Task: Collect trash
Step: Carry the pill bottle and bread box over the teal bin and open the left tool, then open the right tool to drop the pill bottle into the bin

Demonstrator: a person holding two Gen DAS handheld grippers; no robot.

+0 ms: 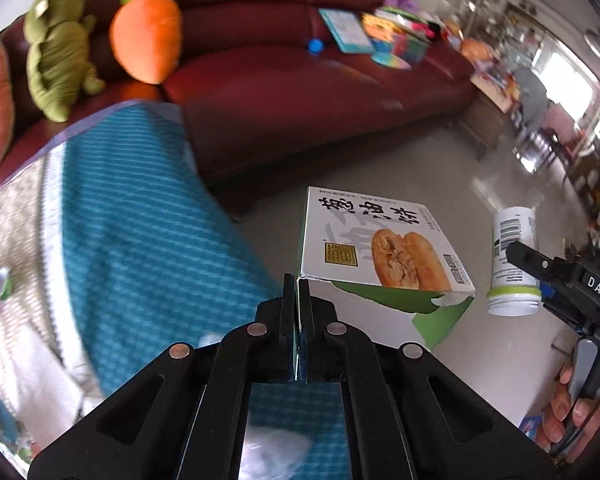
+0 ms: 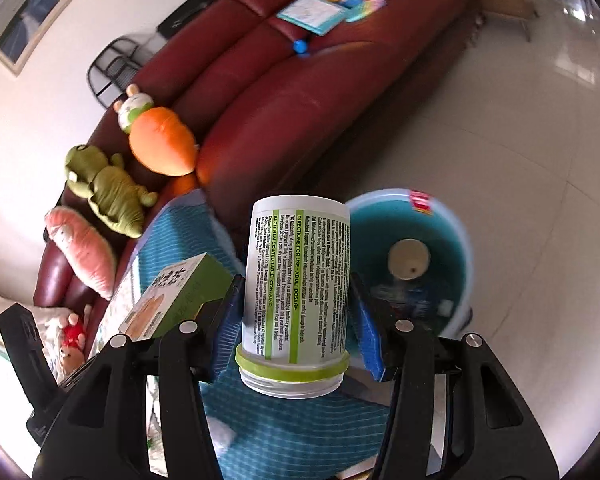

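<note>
Now bottle (image 2: pixel 298 280) in right tool (image 2: pixel 296 312): long axis along fingers, mouth toward camera.

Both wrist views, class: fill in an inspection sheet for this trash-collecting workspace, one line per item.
Surface: glossy pale tiled floor; blue checked blanket below the grippers.
Job's things: white-and-green cardboard pastry box; white plastic pill bottle with green band, lidless; round blue plastic bin holding trash.
Clutter: orange carrot plush, green crocodile plush, colourful books on the dark red leather sofa.
Grippers: left gripper shut on the box's flap; right gripper shut on the bottle.
Cables: nothing seen.
Surroundings: framed pictures on the white wall.
</note>
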